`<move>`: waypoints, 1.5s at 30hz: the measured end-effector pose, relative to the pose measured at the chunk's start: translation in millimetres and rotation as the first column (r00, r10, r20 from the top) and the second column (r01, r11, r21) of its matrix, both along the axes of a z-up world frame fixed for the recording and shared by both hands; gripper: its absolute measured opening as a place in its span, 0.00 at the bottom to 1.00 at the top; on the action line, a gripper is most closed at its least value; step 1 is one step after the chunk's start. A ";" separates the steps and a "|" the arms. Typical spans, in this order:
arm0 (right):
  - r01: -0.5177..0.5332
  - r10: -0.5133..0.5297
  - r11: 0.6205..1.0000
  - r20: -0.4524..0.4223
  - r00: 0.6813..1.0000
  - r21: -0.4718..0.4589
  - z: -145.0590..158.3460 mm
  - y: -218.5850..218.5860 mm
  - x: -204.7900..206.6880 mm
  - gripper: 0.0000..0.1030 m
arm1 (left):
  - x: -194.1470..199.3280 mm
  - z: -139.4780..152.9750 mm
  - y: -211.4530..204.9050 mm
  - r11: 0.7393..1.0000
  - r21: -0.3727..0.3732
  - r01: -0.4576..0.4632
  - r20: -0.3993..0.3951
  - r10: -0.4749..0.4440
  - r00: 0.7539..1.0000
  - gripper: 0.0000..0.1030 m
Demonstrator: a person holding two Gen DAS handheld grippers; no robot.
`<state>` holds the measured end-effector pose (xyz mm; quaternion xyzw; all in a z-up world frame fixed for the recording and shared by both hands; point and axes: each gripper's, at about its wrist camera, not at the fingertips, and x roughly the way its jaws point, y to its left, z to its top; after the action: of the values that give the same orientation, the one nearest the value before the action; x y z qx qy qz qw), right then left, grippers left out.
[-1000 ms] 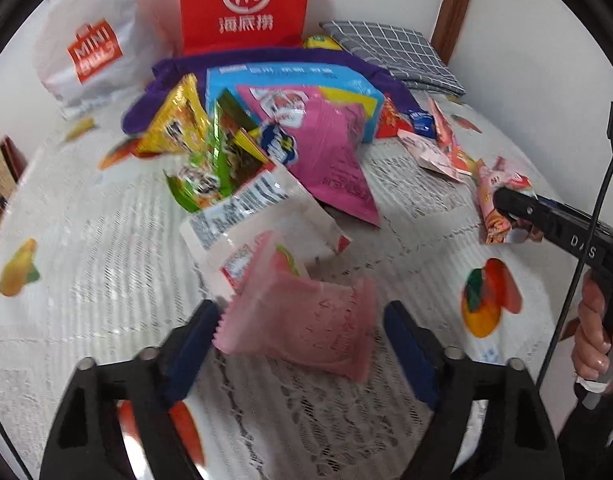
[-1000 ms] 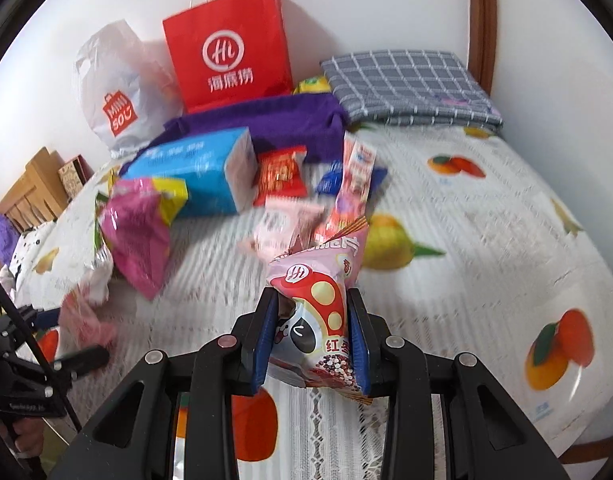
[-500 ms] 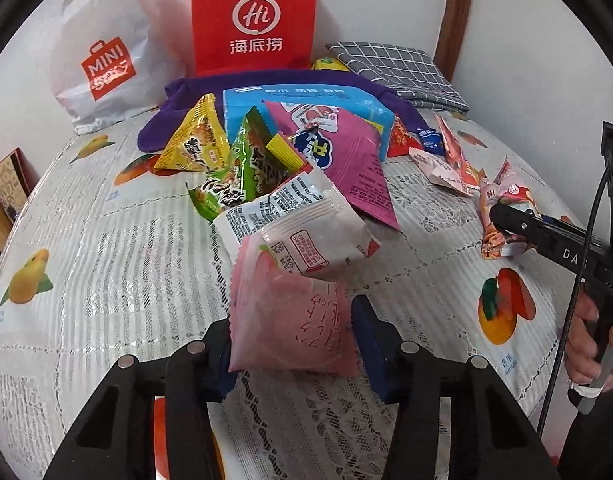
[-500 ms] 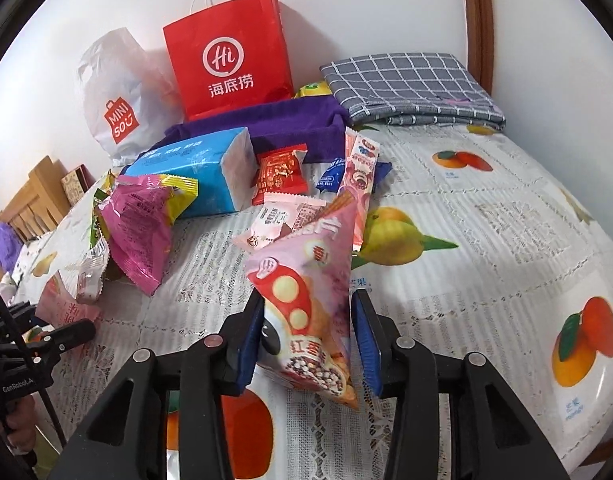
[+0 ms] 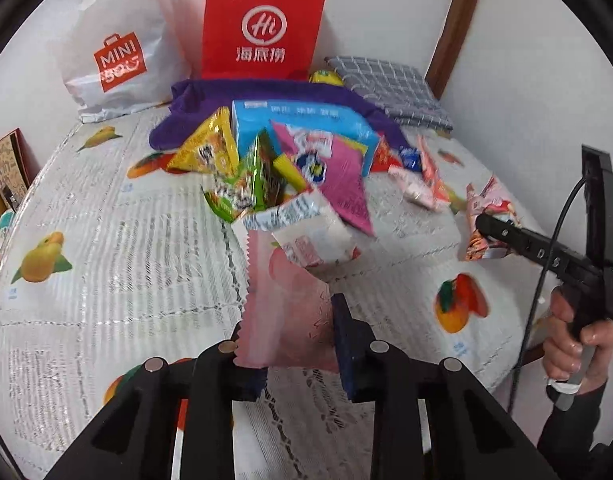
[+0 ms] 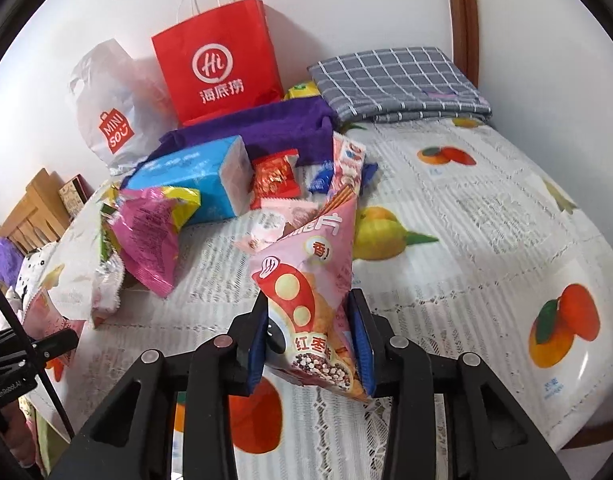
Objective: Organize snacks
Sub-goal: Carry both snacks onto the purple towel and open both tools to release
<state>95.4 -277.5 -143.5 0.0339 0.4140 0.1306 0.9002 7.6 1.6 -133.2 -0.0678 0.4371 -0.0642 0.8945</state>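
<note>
In the left wrist view my left gripper (image 5: pixel 292 340) is shut on a pale pink snack packet (image 5: pixel 286 300), held upright just above the lace-covered table (image 5: pixel 106 272). Behind it lies a white packet (image 5: pixel 306 228) at the front of the snack pile. My right gripper (image 6: pixel 310 336) holds a pink mushroom-print snack bag (image 6: pixel 310 272); its jaws are closing and the blue pads (image 6: pixel 258 340) press its sides. Seen from the left wrist, the right gripper (image 5: pixel 490 228) carries that bag (image 5: pixel 486 204) at the right, with a person's hand (image 5: pixel 574 340) on its handle.
The pile holds green (image 5: pixel 246 184), yellow (image 5: pixel 204 150) and magenta (image 5: pixel 338 176) bags against a blue tissue box (image 5: pixel 298 124). Behind are a purple towel (image 5: pixel 266 92), a red paper bag (image 5: pixel 262 28), a white plastic bag (image 5: pixel 118 48) and a grey plaid cloth (image 5: pixel 390 84).
My left gripper's jaws closed from wide apart onto the pale pink packet and lifted it upright off the cloth. The mushroom bag tilted upright in the right gripper.
</note>
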 end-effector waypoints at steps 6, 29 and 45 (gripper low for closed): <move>-0.033 0.032 0.999 0.044 0.999 0.026 33.6 11.3 -4.6 0.36 | 4.0 29.1 -1.5 1.000 -0.001 0.017 0.049 -0.016 0.999 0.26; -0.188 0.178 0.980 0.136 0.975 0.064 108.2 93.7 82.0 0.36 | 121.2 92.1 15.3 1.000 -0.014 0.003 0.101 -0.002 0.995 0.26; -0.162 0.155 0.985 0.107 0.982 0.060 96.6 104.9 181.2 0.36 | 207.4 97.1 35.9 0.999 0.048 0.009 0.063 -0.012 0.998 0.26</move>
<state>276.6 -172.6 -46.9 0.0250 0.3640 0.2177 0.9052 215.0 37.5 -36.1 -0.0423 0.4104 -0.0605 0.9089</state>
